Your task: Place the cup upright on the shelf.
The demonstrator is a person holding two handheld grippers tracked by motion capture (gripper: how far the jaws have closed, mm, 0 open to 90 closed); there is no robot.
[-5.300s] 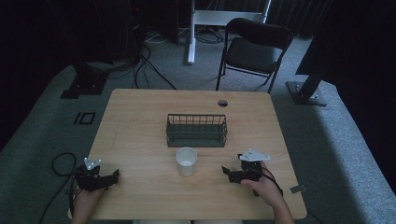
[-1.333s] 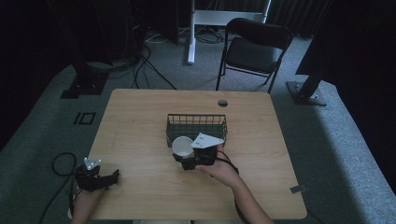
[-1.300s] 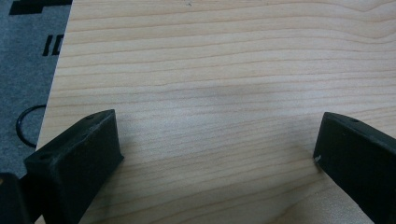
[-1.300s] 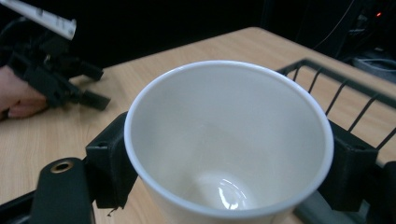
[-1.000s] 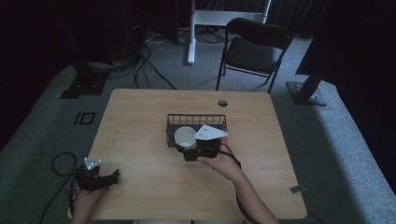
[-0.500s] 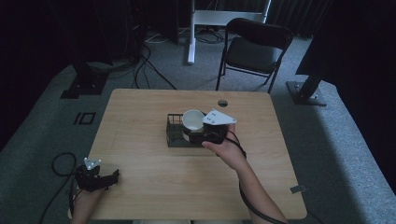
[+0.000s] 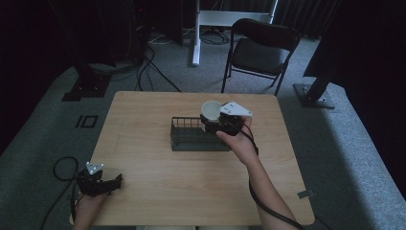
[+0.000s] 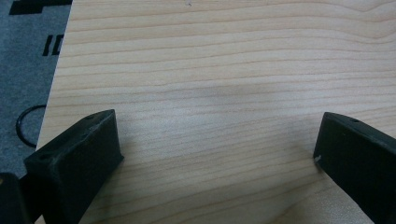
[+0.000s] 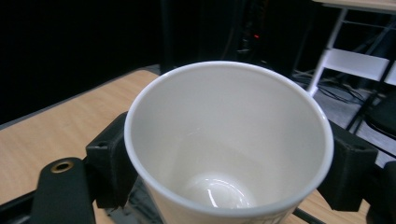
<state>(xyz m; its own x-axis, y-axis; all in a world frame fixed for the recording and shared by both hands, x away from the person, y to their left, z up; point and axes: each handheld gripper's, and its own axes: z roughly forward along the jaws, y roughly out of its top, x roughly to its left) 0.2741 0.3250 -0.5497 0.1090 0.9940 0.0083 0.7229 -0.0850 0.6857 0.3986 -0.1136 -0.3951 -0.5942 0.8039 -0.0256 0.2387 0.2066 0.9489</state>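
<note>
The fingers [image 9: 109, 163] of the right gripper [image 7: 216, 120] clamp both sides of a white paper cup [image 7: 210, 110], holding it upright in the air over the far right end of the black wire basket [image 7: 191, 136]. The left gripper [image 7: 115, 181] rests at the wooden table's [image 7: 158, 182] near left corner, jaws spread wide, holding nothing.

- My work surface is a light wooden table [image 7: 158, 177] with plain grain; it stands on grey carpet [image 7: 344, 143].
- A dark wire basket [image 7: 191, 136] sits directly on the table, near the middle and toward the far edge.
- A small round hole [image 7: 227, 97] marks the tabletop at its far edge.
- My left gripper [image 7: 98, 182] rests on the near left corner, its jaws spread over bare wood [image 8: 210, 93].
</note>
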